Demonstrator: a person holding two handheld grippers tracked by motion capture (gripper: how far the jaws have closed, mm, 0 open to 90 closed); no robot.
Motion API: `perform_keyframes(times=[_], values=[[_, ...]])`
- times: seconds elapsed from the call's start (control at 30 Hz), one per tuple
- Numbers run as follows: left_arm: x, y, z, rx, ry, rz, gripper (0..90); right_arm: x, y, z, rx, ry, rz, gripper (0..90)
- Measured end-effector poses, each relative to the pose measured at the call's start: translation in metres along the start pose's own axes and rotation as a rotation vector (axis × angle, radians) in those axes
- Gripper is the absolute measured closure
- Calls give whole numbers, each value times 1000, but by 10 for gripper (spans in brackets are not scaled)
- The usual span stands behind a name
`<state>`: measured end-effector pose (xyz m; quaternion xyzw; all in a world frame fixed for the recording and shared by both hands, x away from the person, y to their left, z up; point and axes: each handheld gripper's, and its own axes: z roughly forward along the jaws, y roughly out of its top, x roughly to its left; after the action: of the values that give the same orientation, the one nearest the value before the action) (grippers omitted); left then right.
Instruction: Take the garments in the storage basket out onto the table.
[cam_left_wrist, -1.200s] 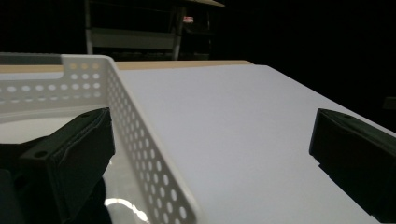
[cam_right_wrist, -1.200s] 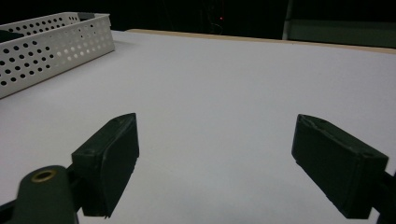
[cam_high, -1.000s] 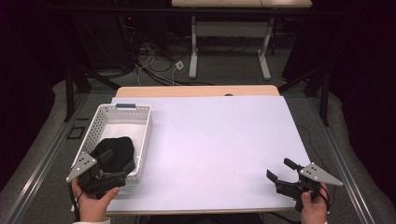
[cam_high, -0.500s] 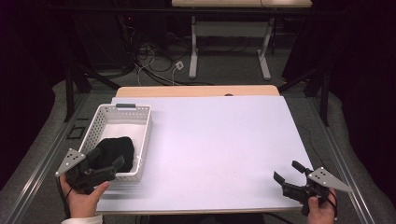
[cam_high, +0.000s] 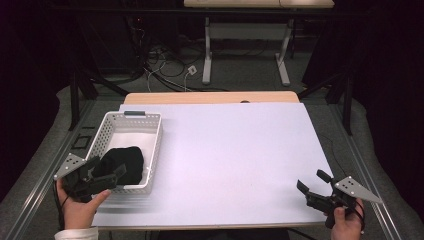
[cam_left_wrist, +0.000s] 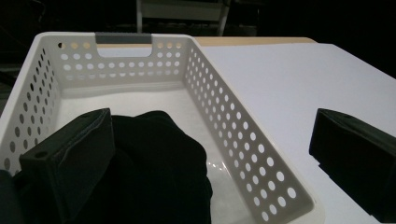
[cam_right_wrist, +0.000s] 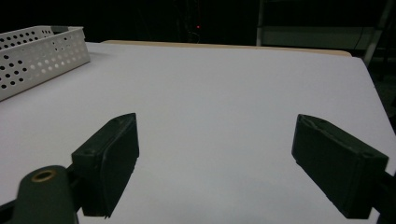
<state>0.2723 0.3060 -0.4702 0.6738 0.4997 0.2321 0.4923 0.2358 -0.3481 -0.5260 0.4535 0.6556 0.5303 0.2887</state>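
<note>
Basket: white perforated basket is sitting on the left part of the white table, a grey handle at its far end.
Cloth: black bundle of cloth is lying inside the basket, toward its near end, touching the floor of it.
Left gripper: left gripper is hovering at the basket's near end, jaws spread wide and gripping nothing; in the left gripper view one jaw is hanging over the cloth inside the basket, the other outside the basket wall above the table.
Right gripper: right gripper is sitting low at the table's near right corner, well apart from the basket, jaws parted and empty.
Hands: a hand is wrapping each gripper's handle.
</note>
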Motion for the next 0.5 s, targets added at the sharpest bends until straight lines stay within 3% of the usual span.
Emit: perform_keyframes(times=[0.23, 0.37, 0.5], values=[[5, 16, 5, 27, -6, 7, 7, 4, -1, 6, 20, 26, -14, 146], [8, 27, 17, 99, 21, 49, 7, 5, -1, 9, 23, 38, -16, 146], [11, 31, 23, 140, 29, 62, 6, 4, -1, 11, 28, 38, -5, 147]])
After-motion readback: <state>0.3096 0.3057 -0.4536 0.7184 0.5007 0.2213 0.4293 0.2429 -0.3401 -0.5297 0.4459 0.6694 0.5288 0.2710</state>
